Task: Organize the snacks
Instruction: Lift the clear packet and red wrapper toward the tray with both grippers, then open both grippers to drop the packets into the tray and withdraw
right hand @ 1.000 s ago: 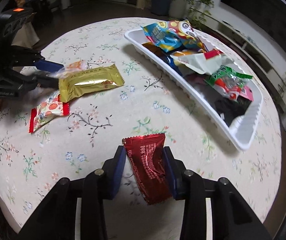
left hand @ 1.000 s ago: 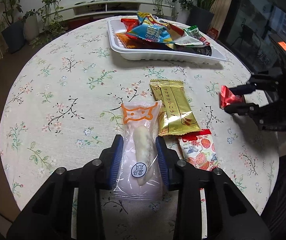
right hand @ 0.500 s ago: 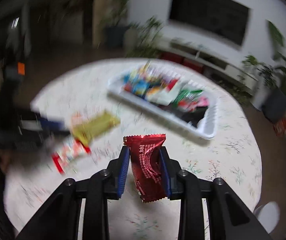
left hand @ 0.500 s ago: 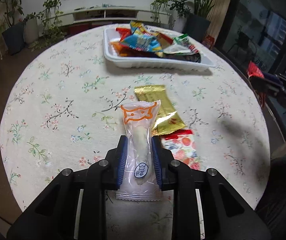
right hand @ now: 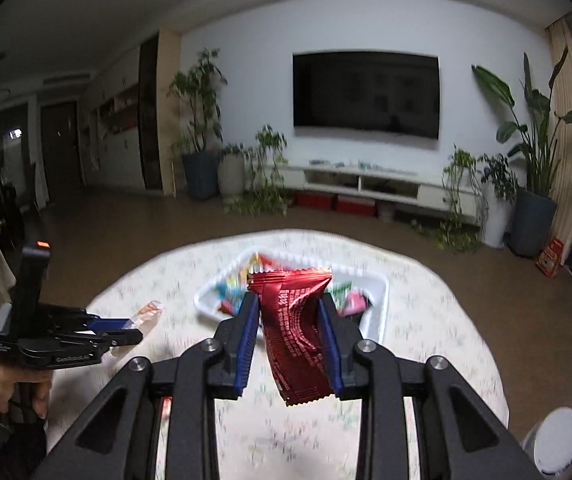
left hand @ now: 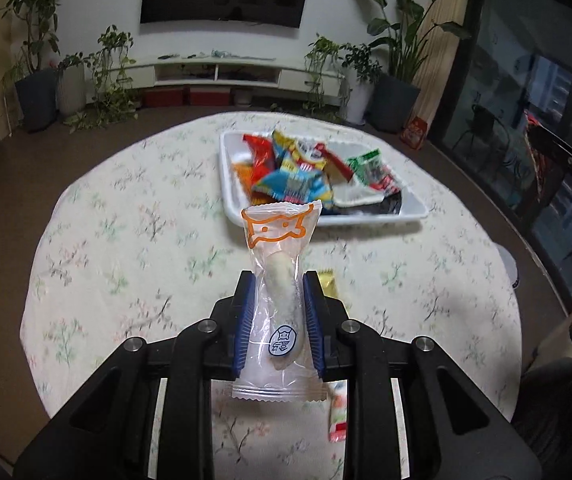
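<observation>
Both my tools hang raised above the desk: the left hand-held gripper pinches a clear snack packet, the right hand-held gripper clamps a red wrapper, with the white tray of snacks ahead.

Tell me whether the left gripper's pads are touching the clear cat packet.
Touching. The left wrist view shows both blue pads of the left gripper pressed against the sides of the clear cat packet, which is held above the table.
</observation>
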Demonstrator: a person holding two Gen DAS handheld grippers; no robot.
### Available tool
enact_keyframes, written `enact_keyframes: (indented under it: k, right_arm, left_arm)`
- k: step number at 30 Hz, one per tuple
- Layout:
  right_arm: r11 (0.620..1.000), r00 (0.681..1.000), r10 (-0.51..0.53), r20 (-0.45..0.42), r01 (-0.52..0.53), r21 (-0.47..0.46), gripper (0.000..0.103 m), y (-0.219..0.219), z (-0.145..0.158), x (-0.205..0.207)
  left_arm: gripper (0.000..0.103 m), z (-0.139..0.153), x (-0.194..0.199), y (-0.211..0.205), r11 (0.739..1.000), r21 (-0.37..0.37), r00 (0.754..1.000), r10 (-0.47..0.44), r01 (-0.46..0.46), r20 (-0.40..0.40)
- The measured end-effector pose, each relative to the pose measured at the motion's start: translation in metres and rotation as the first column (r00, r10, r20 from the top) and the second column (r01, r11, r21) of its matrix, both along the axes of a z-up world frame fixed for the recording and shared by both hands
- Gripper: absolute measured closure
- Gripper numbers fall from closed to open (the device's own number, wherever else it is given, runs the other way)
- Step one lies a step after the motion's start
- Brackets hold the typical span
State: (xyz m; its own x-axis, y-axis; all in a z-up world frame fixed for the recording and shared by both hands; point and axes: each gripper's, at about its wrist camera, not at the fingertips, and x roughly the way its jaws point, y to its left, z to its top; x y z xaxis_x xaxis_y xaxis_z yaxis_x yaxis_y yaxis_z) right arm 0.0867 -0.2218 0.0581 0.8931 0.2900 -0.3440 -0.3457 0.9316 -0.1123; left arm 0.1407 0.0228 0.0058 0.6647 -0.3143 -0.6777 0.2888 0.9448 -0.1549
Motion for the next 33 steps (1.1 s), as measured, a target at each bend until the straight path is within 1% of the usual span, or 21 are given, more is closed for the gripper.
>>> enact_keyframes:
  k: [2, 3, 5, 7, 9, 13, 16, 17, 19, 22, 25, 28, 33]
  right_arm:
    - [1.0, 1.0, 0.005, 0.031, -0.004, -0.007, 0.071, 0.001, 0.012, 0.006]
    - [1.0, 0.999, 0.006, 0.047, -0.006, -0.009, 0.071, 0.001, 0.017, 0.009]
    - [1.0, 0.997, 0.015, 0.073, -0.015, -0.001, 0.071, 0.001, 0.029, 0.017]
    - [1.0, 0.996, 0.024, 0.088, -0.024, 0.005, 0.071, 0.002, 0.035, 0.023]
    - [0.999, 0.996, 0.034, 0.087, -0.034, -0.001, 0.071, 0.007, 0.036, 0.032]
    - [0.997, 0.994, 0.041, 0.105, -0.034, -0.069, 0.071, 0.023, 0.043, 0.052]
    - [0.995, 0.994, 0.038, 0.103, -0.029, -0.092, 0.071, 0.03, 0.054, 0.08]
    - [0.995, 0.995, 0.032, 0.099, -0.023, -0.095, 0.071, 0.031, 0.057, 0.092]
    - [0.995, 0.997, 0.019, 0.075, -0.012, -0.097, 0.071, 0.033, 0.058, 0.117]
    - [0.997, 1.0, 0.006, 0.023, -0.004, -0.08, 0.071, 0.032, 0.05, 0.151]
    - [0.995, 0.999, -0.022, -0.049, 0.017, -0.095, 0.071, 0.031, 0.031, 0.178]
    - [0.993, 0.991, -0.062, -0.118, 0.048, -0.112, 0.071, 0.027, 0.011, 0.2]
    - [0.989, 0.973, -0.101, -0.206, 0.076, -0.126, 0.071, 0.026, -0.02, 0.215]
  left_arm:
    - [0.081, 0.009, 0.005, -0.003, 1.0, 0.013, 1.0, -0.011, 0.011, 0.022]
    - [0.081, 0.016, 0.008, -0.005, 1.0, 0.006, 0.999, -0.016, 0.016, 0.041]
    - [0.081, 0.023, 0.013, -0.007, 1.0, -0.004, 0.998, -0.025, 0.025, 0.049]
    - [0.081, 0.03, 0.023, -0.01, 1.0, 0.008, 0.998, -0.029, 0.029, 0.057]
    - [0.081, 0.042, 0.039, -0.013, 0.999, 0.021, 0.996, -0.038, 0.036, 0.082]
    - [0.081, 0.062, 0.073, -0.027, 0.997, 0.054, 0.991, -0.061, 0.055, 0.122]
    - [0.081, 0.065, 0.099, -0.036, 0.995, 0.076, 0.99, -0.077, 0.069, 0.117]
    - [0.081, 0.064, 0.114, -0.041, 0.993, 0.089, 0.99, -0.086, 0.076, 0.108]
    - [0.081, 0.062, 0.133, -0.05, 0.99, 0.109, 0.99, -0.1, 0.089, 0.097]
    - [0.081, 0.057, 0.162, -0.064, 0.986, 0.121, 0.989, -0.128, 0.118, 0.078]
    - [0.081, 0.056, 0.181, -0.079, 0.982, 0.121, 0.985, -0.158, 0.148, 0.074]
    - [0.081, 0.049, 0.19, -0.091, 0.98, 0.122, 0.984, -0.167, 0.158, 0.066]
    - [0.081, 0.025, 0.193, -0.1, 0.978, 0.136, 0.986, -0.164, 0.158, 0.03]
